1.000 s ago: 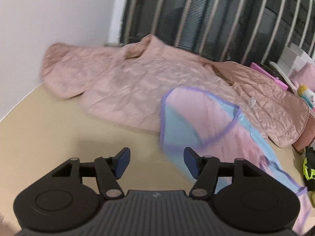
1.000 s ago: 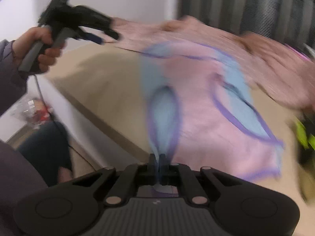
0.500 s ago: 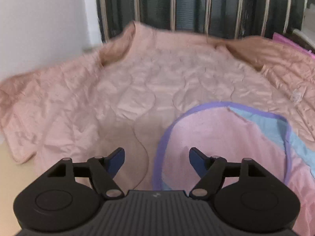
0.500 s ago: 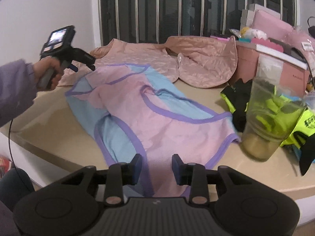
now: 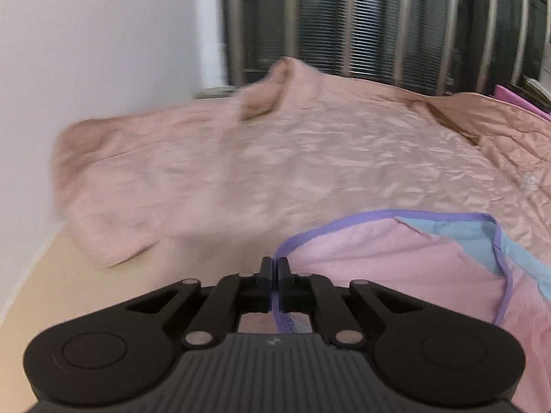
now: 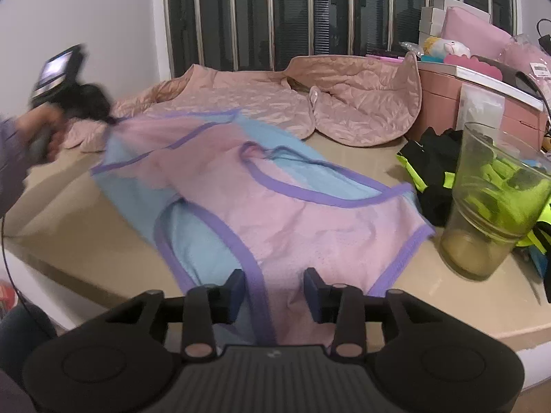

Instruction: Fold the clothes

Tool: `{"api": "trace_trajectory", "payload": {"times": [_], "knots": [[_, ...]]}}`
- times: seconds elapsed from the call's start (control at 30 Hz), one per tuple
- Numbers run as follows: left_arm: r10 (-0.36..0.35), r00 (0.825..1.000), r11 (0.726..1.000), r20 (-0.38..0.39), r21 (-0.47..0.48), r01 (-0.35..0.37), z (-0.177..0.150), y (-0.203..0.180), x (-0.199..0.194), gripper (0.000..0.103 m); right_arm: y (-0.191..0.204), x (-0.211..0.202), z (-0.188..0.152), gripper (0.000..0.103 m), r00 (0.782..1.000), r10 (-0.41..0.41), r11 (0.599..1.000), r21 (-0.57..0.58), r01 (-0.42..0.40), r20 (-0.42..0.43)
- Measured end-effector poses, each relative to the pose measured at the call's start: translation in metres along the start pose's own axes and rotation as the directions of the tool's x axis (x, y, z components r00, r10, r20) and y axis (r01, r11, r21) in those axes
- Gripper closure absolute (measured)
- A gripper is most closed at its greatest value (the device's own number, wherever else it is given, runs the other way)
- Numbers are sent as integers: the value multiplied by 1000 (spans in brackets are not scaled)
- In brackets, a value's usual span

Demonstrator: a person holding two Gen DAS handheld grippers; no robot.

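Note:
A pink and light-blue garment with purple trim (image 6: 275, 213) lies spread on the beige table (image 6: 86, 234), its near end at the front edge. My left gripper (image 5: 274, 268) is shut on the garment's purple-trimmed far edge (image 5: 344, 227); it also shows blurred at the left of the right wrist view (image 6: 110, 120), lifting that corner. My right gripper (image 6: 273, 285) is open, its fingers straddling the garment's near edge above the purple trim, gripping nothing.
A pink quilted jacket (image 6: 310, 103) lies behind the garment, against the barred window. A clear plastic cup (image 6: 496, 203) stands at the right, with black and neon-yellow clothes (image 6: 434, 168) and pink boxes (image 6: 482, 103) behind it. A white wall is at the left.
My left gripper went from open to shut on the garment's far trimmed edge and lifts it. My right gripper, shut on the garment a second ago, has opened and stays open.

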State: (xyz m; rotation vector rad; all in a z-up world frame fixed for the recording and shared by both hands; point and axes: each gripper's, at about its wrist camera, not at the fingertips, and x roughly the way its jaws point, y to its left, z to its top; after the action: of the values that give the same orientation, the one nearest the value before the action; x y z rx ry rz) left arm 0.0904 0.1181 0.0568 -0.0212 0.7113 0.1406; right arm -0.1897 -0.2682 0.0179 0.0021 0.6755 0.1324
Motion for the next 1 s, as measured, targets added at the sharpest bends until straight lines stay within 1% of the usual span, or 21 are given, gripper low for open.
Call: {"api": "trace_trajectory", "payload": {"times": [0.1,0.17,0.27,0.33,0.37,0.43,0.47,0.53,0.57,0.6,0.63,0.67,0.7,0.73,0.83,0.9,1.0], "knots": [[58,998,996,-2,-65,-58,-26,44,-33,101,2,8,7,61,1000,-6,1000,-27,6,-8],[97,995,989,-8,-108,-98,-44,72,-54,101,2,14,13,61,1000,-2,1000,-26,2,-21],[151,987,977,-55,-142,-157,-82,103,-78,101,5,26,23,60,1000,6,999,-33,-7,-30],[183,980,970,-77,-148,-193,-99,118,-90,101,10,35,28,57,1000,11,998,-55,-12,-27],[218,973,963,-81,-147,-228,-105,125,-96,100,12,39,30,52,1000,5,998,-70,-6,-22],[272,958,940,-95,-185,-286,-109,139,-104,90,12,44,35,50,1000,-10,997,-76,8,-25],[283,954,931,-99,-209,-298,-110,145,-108,90,12,45,37,50,999,-17,997,-72,15,-31],[211,976,947,-61,-235,-219,-106,145,-120,90,13,40,40,50,999,-23,998,-56,21,-25],[157,986,962,-48,-219,-164,-101,136,-121,89,14,36,41,50,1000,-9,999,-45,8,-15],[103,994,973,-35,-203,-108,-96,128,-122,80,15,32,42,49,1000,5,999,-34,-5,-5],[48,999,982,-24,-183,-52,-91,117,-121,64,17,29,44,49,1000,18,1000,-24,-18,4],[-5,1000,989,-12,-149,3,-86,102,-116,58,20,28,46,47,999,33,999,-17,-32,7],[-59,998,992,-3,-113,59,-80,87,-110,54,23,28,48,47,999,47,999,-10,-47,10],[-109,994,991,0,-80,108,-75,72,-104,54,26,29,51,47,998,57,998,-4,-57,11],[-197,980,980,-38,-19,197,-64,31,-79,54,43,41,61,47,999,39,999,-15,-39,-1],[-239,968,971,-74,8,240,-59,9,-62,54,54,49,67,47,1000,30,999,-22,-30,-8],[-278,951,960,-133,8,281,-62,-8,-45,55,70,57,73,47,999,51,998,-42,-51,-9]]}}
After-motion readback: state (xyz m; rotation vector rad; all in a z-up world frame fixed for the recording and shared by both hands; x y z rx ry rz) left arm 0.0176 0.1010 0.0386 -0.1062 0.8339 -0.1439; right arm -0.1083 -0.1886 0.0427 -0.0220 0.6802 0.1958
